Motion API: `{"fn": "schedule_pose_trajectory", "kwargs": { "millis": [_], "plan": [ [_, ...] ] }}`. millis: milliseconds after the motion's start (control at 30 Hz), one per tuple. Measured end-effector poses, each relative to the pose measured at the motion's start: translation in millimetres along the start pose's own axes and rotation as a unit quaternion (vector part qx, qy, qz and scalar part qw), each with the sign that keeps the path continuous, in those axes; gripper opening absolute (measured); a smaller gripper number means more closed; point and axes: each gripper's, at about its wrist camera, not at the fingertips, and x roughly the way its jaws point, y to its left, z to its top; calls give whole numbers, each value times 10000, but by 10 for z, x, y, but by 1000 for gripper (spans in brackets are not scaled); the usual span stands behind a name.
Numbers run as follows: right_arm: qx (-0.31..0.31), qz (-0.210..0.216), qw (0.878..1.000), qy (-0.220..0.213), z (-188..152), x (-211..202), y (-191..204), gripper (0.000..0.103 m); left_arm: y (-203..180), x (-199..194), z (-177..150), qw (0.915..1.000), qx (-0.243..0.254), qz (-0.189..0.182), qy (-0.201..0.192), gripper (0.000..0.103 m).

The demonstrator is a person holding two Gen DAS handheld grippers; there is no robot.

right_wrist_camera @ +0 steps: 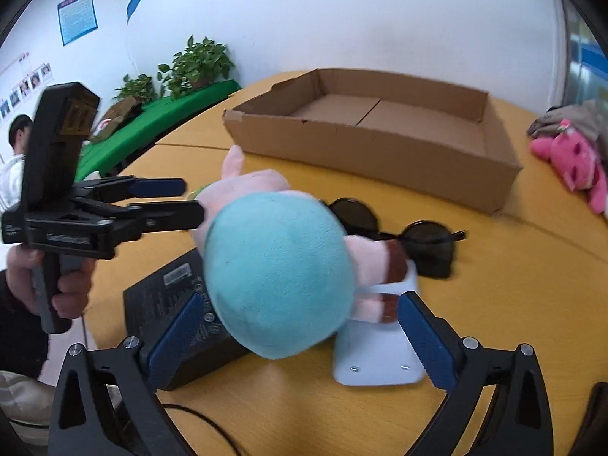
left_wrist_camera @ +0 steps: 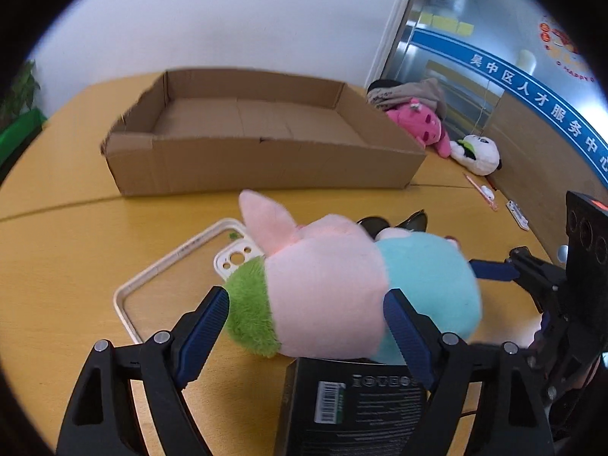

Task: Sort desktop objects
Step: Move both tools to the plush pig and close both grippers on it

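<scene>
A plush pig (left_wrist_camera: pixel 334 288) with a pink head, green collar and turquoise body hangs above the yellow table (left_wrist_camera: pixel 76 235). My left gripper (left_wrist_camera: pixel 307 315) is shut on its pink upper part, fingers (left_wrist_camera: pixel 207 326) pressing both sides. In the right wrist view the left gripper (right_wrist_camera: pixel 182 205) holds the pig (right_wrist_camera: pixel 277 277) from the left. My right gripper (right_wrist_camera: pixel 300 338) is open around the turquoise body, apart from it. An empty cardboard box (left_wrist_camera: pixel 262 140) stands behind; it also shows in the right wrist view (right_wrist_camera: pixel 380 144).
A clear phone case (left_wrist_camera: pixel 178 269), black sunglasses (right_wrist_camera: pixel 395 235), a black power adapter (right_wrist_camera: pixel 178 311) and a white device (right_wrist_camera: pixel 380 349) lie under the pig. A pink plush (left_wrist_camera: pixel 421 121), white plush (left_wrist_camera: pixel 478 152) and pen (left_wrist_camera: pixel 480 186) lie at right. Plants (right_wrist_camera: pixel 197 64) stand behind.
</scene>
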Motion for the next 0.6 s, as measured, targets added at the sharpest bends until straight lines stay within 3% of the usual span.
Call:
{"fn": "schedule_pose_trajectory", "kwargs": {
  "millis": [67,233,467,600],
  "plan": [
    [-62,188,9997,140,-13,149,57,103,106,32,-1,9993,-168,-343,20,84],
    [-184,-31,9993,313,-22,393,153,103,284,106,-7,9956,-384,-840,152,86],
    [187,-175,9996,124,-39,417,114,89,189,82,-61,9957,-87,-904,151,79],
    [139,-226,9996,-73,-98,330,284,89,197,-11,36,9955,-60,-934,-127,79]
  ]
}}
